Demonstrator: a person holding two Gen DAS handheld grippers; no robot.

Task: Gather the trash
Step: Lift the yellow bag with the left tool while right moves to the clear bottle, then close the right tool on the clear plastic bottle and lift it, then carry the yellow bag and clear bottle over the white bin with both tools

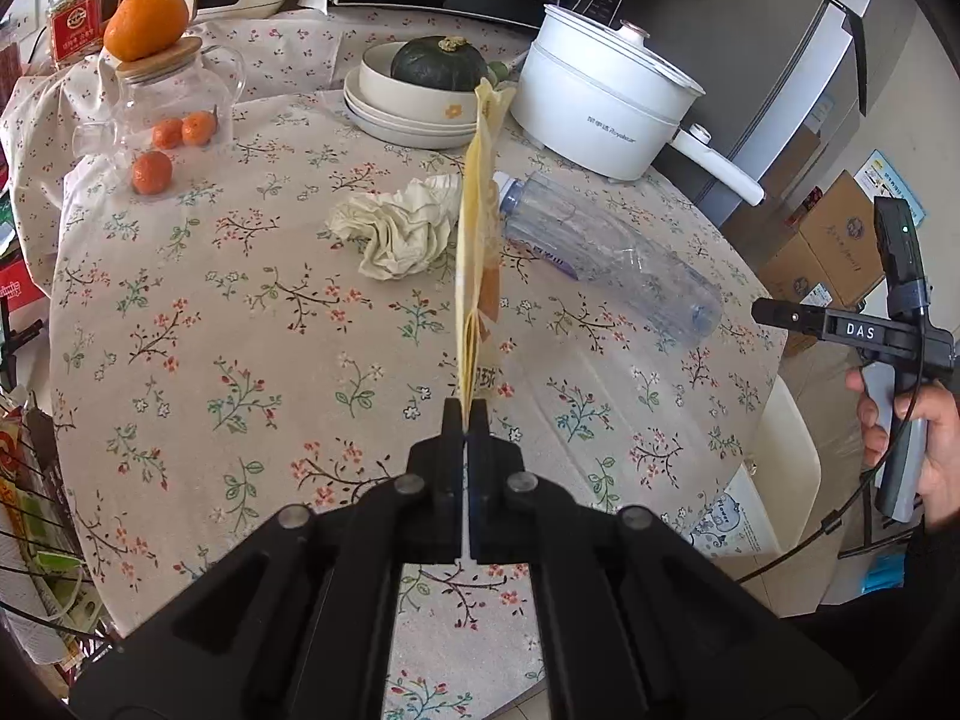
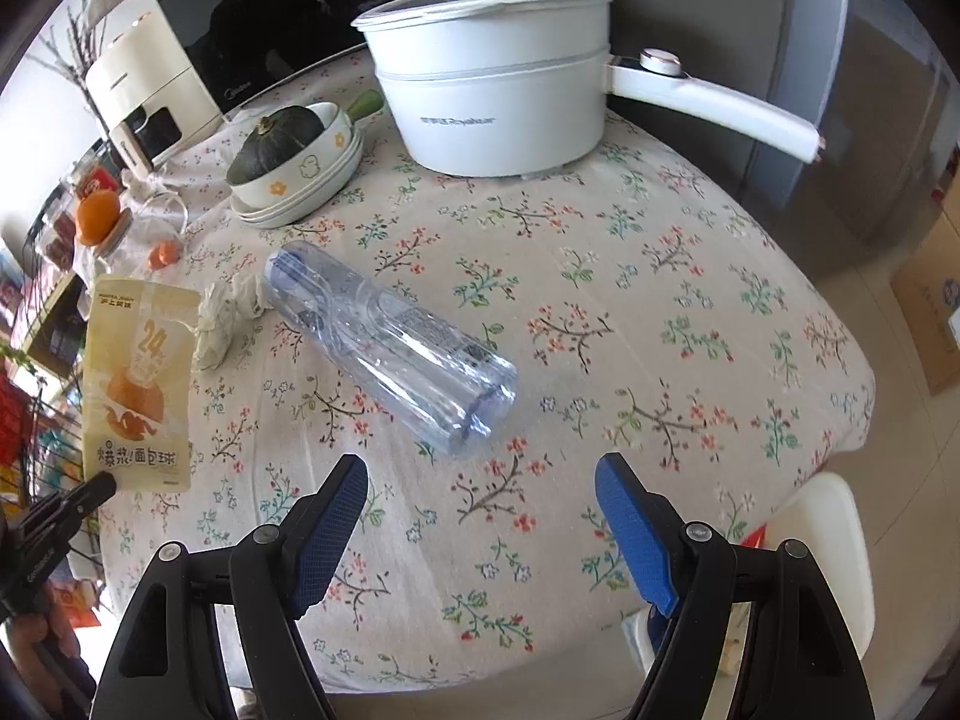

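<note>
One item is secured: the yellow snack pouch (image 2: pixel 139 384) is pinched by its bottom edge in the fully closed left gripper (image 1: pixel 465 420) and held upright, clear of the floral tablecloth (image 2: pixel 630 312). It looks flat and empty.

Still on the cloth: crumpled tissue (image 1: pixel 399 228) and, beside it, clear plastic bottle (image 2: pixel 390 348), lying on its side. The right gripper (image 2: pixel 480 474) is held wide open, empty, near the bottle's base.

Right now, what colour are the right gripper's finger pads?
Blue pads, clearest in the right wrist view.
</note>
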